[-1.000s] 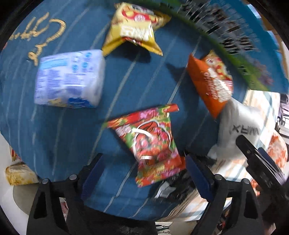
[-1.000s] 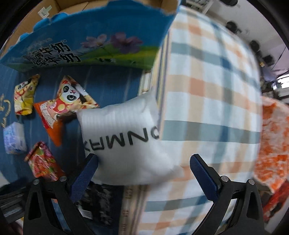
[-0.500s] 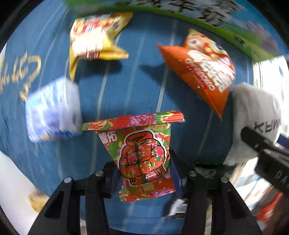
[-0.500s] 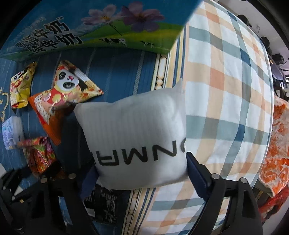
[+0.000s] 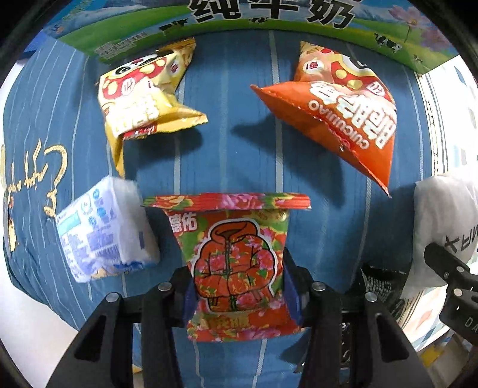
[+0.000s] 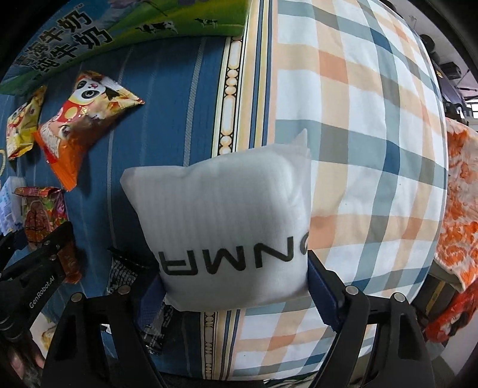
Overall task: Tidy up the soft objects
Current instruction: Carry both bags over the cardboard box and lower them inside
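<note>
now | left tool clamped on floral packet | right tool clamped on white pillow

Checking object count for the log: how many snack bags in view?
3. Red floral bag held between the left gripper fingers; yellow bag far left; orange bag far right, both by the milk carton. More may be hidden off-frame.

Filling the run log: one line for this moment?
left hand-held gripper: shut on floral packet | right hand-held gripper: shut on white pillow | surface: blue cloth
</note>
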The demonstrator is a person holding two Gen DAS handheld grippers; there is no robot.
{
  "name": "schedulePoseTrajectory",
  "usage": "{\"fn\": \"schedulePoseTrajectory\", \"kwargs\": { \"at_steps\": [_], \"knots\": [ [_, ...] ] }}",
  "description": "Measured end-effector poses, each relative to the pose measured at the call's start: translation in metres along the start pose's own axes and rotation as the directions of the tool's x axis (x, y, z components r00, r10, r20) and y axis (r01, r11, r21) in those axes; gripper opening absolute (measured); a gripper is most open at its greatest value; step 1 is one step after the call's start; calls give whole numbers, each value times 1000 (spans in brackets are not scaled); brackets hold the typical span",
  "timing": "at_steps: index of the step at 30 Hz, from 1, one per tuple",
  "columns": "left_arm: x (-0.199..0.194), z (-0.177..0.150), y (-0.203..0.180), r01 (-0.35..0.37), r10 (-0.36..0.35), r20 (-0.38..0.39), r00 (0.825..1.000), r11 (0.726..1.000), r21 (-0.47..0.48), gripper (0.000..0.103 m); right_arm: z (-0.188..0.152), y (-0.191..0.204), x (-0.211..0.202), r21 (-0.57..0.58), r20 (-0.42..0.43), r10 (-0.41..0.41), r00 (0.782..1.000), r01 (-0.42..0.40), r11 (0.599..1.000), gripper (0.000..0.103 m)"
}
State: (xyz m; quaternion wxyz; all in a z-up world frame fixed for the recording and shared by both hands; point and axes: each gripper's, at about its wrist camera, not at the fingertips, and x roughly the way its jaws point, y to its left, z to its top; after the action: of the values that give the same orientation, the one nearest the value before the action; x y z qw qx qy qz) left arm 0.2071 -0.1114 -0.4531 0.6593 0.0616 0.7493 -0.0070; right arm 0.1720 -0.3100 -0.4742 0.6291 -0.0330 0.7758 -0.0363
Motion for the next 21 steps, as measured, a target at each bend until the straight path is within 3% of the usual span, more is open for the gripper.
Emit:
{"fn": "schedulePoseTrajectory", "kwargs": {
  "at_steps": [7, 13, 21],
  "knots": [
    [-4, 3, -3, 36, -37, 25, 999, 999, 36, 44, 1, 3, -3, 47, -31, -61, 998, 62, 997, 87],
    [-7, 0, 8, 59, -66, 67, 996, 993, 99, 43, 7, 20, 8, 84, 3, -95, 995, 94, 992, 82],
    [-48, -11, 12, 101, -119, 122, 985, 984, 144, 43, 10, 10, -7, 115, 51, -25, 998, 19, 993, 70]
  ]
}}
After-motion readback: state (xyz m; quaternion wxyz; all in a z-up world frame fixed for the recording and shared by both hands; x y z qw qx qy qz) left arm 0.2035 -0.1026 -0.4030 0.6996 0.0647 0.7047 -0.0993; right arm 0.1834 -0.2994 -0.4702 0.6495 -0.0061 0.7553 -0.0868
